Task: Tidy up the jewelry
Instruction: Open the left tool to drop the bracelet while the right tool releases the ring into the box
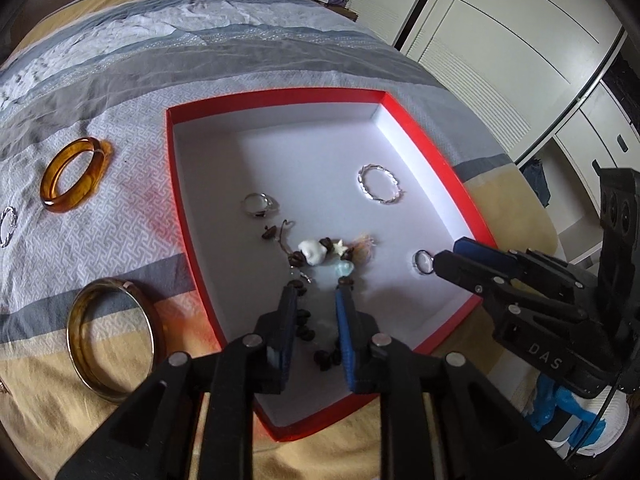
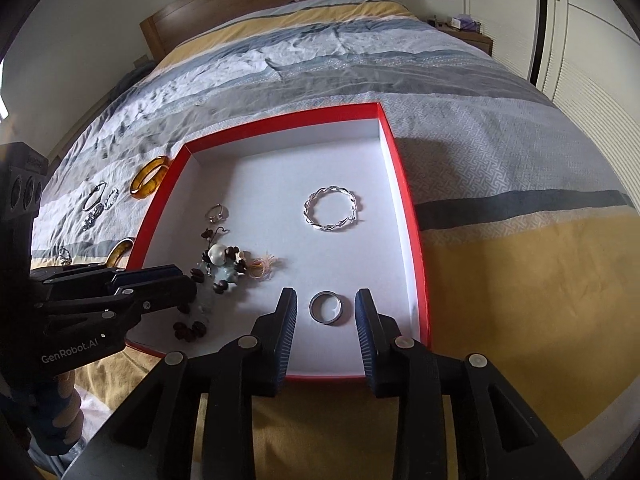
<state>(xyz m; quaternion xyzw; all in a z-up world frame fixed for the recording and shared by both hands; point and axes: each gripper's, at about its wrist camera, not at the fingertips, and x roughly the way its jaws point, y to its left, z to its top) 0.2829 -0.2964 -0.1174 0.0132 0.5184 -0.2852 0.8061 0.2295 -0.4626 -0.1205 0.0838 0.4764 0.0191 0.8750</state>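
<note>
Right wrist view: red box (image 2: 404,216) lies open on the bed (image 2: 500,160), white floor upward, serving as the collecting tray.
Right tongs (image 2: 326,300): spread, empty; the fingers stand either side of the plain band ring (image 2: 327,307) on the box floor, not touching it. Judged to be lined up for a pinch or just after setting it down; which cannot be told.
Left tongs (image 1: 316,290): fingers slightly parted over the beaded bracelet (image 1: 314,254); whether they grip a bead is not clear, as the strand passes between and under the tips.
Beaded bracelet: dark beads with a white shell piece, sprawled along the near-left part of the box floor, kept apart from the metal pieces.
Twisted silver bangle (image 2: 331,209): flat in the far-right part of the box, well apart from the rest.
Small silver ring (image 1: 259,204): inside the box, near its left wall, just beyond the bracelet.
Outstanding items: amber bangle (image 1: 74,174) and brown metal-rimmed bangle (image 1: 111,334) lie on the bed left of the box; small silver pieces (image 2: 98,204) lie farther left.
Progress: judged partly done, four pieces boxed, several outside.
Risk: soft bedding lets the box tilt under pressure.
</note>
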